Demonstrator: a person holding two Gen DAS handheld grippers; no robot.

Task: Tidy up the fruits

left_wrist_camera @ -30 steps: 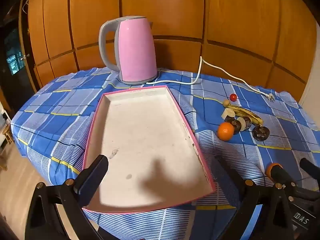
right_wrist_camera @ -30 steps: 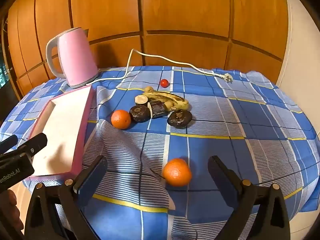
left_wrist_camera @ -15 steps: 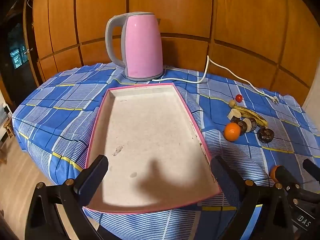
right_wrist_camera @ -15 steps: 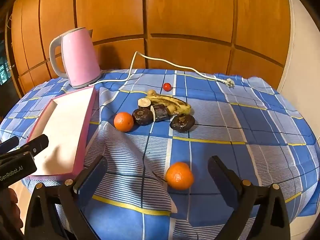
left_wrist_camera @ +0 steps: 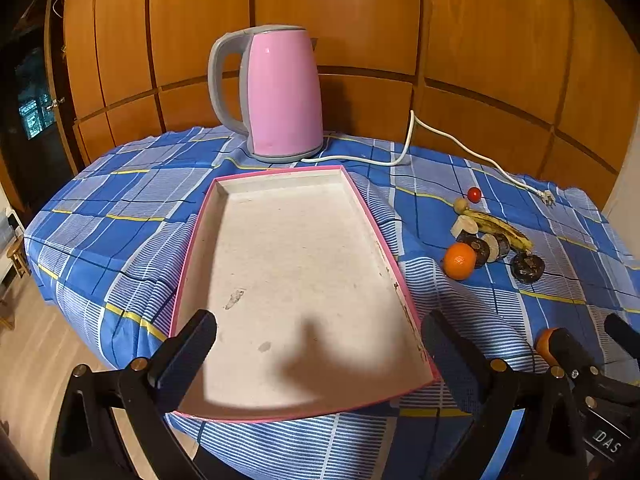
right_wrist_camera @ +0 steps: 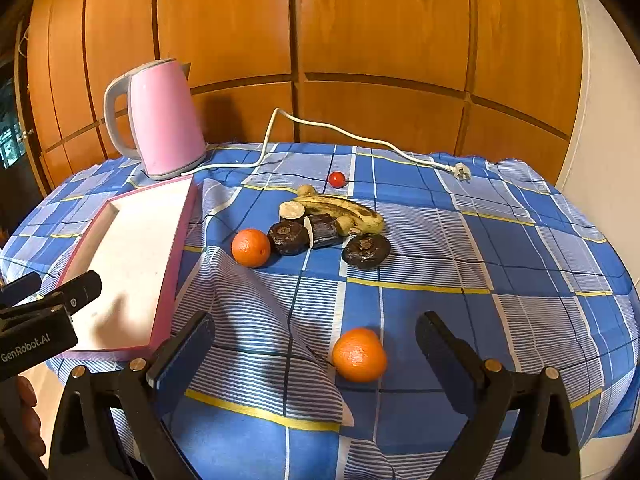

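Both my grippers gape wide, holding nothing: left gripper (left_wrist_camera: 316,354) over the tray (left_wrist_camera: 200,220), right gripper (right_wrist_camera: 314,350) around the near orange (right_wrist_camera: 359,355).

warm orange-brown wood panels (left_wrist_camera: 360,20) fill the wall behind, cut by dark grooves into tall upper boards and shorter lower ones. a round table under a blue checked cloth (right_wrist_camera: 500,264) with white and yellow lines stands before them; the cloth is rumpled into a fold near the front. at far left a dark doorway (left_wrist_camera: 36,112) shows a small lit window. pale wood floor (left_wrist_camera: 36,364) lies below, with a small stool (left_wrist_camera: 18,256) at the edge. a pale wall (right_wrist_camera: 600,128) rises at right. the light is warm, casting soft shadows.
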